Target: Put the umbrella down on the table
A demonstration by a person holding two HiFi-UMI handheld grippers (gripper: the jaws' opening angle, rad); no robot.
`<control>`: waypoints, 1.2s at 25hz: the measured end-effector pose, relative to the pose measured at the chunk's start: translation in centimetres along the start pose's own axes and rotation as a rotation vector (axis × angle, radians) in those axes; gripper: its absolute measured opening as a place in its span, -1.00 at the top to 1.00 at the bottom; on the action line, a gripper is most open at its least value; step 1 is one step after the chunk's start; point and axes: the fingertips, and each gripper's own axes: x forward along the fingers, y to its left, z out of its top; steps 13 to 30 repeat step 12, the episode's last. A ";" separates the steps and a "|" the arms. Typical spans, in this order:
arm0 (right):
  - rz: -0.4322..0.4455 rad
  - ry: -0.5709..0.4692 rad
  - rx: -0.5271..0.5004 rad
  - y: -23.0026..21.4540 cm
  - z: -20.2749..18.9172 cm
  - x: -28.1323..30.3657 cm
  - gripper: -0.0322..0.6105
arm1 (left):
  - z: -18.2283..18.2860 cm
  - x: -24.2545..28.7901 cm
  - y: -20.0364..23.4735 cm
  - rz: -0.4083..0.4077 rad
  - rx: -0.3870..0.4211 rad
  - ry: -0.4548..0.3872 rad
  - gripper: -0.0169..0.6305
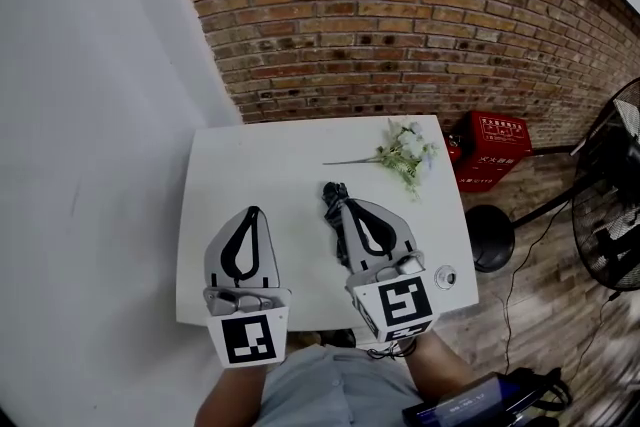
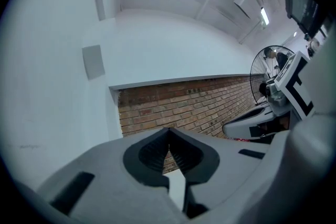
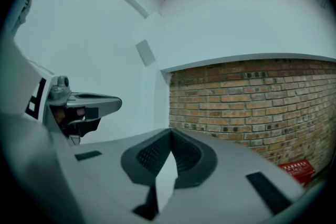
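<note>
Black folded umbrella (image 1: 331, 196) looks like it's lying flat on the white table (image 1: 270, 165), towards the near right part, with its near end tucked out of sight under the right gripper (image 1: 351, 207). So as far as I can judge, the put-down bit is pretty much done.

Both grippers hang level over the near edge of the table. The right one's fingers are pressed together at the tips with nothing between them, you just see bare table through the little gap behind the tips in its own view. Same deal for the left gripper (image 1: 253, 211), off to the left of the umbrella and apart from it: jaws closed, holding nothing. Can't tell if the right gripper's underside touches the umbrella or just hovers over it.

A sprig of pale flowers (image 1: 405, 153) sits at the far right of the table, clear of the umbrella, so nothing's crowding it.

Next move, my guess: nothing fancy. Pull the right gripper back toward the near edge without dragging the umbrella along, since it's right on top of it.
</note>
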 end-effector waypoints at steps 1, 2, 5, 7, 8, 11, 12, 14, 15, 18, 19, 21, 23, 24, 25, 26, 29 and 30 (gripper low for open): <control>0.001 0.003 0.005 0.0 0.0 0.0 0.89 | 0.0 0.0 -0.1 -0.001 0.000 0.001 0.93; 0.001 0.005 0.008 0.0 0.0 0.0 0.89 | -0.1 0.1 -0.1 -0.003 0.001 0.002 0.93; -0.002 0.002 0.005 0.0 -0.1 0.1 0.89 | -0.1 0.1 -0.1 -0.006 0.002 0.003 0.93; -0.002 0.003 0.010 -0.1 -0.2 0.2 0.89 | -0.2 0.2 -0.1 -0.008 0.003 0.003 0.93; 0.000 0.004 0.013 -0.1 -0.3 0.2 0.89 | -0.2 0.2 0.0 -0.008 0.003 0.003 0.93; 0.002 0.010 0.023 -0.1 -0.5 0.2 0.89 | -0.4 0.2 -0.1 -0.007 -0.002 0.006 0.93; 0.002 0.012 0.025 -0.2 -0.6 0.2 0.89 | -0.4 0.2 -0.1 -0.006 -0.003 0.007 0.93; 0.002 0.012 0.025 -0.2 -0.6 0.2 0.89 | -0.4 0.2 -0.1 -0.006 -0.003 0.007 0.93; 0.002 0.012 0.025 -0.2 -0.6 0.2 0.89 | -0.4 0.2 -0.1 -0.006 -0.003 0.007 0.93; 0.002 0.012 0.025 -0.2 -0.6 0.2 0.89 | -0.4 0.2 -0.1 -0.006 -0.003 0.007 0.93; 0.002 0.012 0.025 -0.2 -0.6 0.2 0.89 | -0.4 0.2 -0.1 -0.006 -0.003 0.007 0.93; 0.002 0.012 0.025 -0.2 -0.6 0.2 0.89 | -0.4 0.2 -0.1 -0.006 -0.003 0.007 0.93; 0.002 0.012 0.025 -0.2 -0.6 0.2 0.89 | -0.4 0.2 -0.1 -0.006 -0.003 0.007 0.93; 0.002 0.012 0.025 -0.2 -0.6 0.2 0.89 | -0.4 0.2 -0.1 -0.006 -0.003 0.007 0.93; 0.002 0.012 0.025 -0.2 -0.6 0.2 0.89 | -0.4 0.2 -0.1 -0.006 -0.003 0.007 0.93; 0.002 0.012 0.025 -0.2 -0.6 0.2 0.89 | -0.4 0.2 -0.1 -0.006 -0.003 0.007 0.93; 0.002 0.012 0.025 -0.2 -0.6 0.2 0.89 | -0.4 0.2 -0.1 -0.006 -0.003 0.007 0.93; 0.002 0.012 0.025 -0.2 -0.6 0.2 0.89 | -0.4 0.2 -0.1 -0.006 -0.003 0.007 0.93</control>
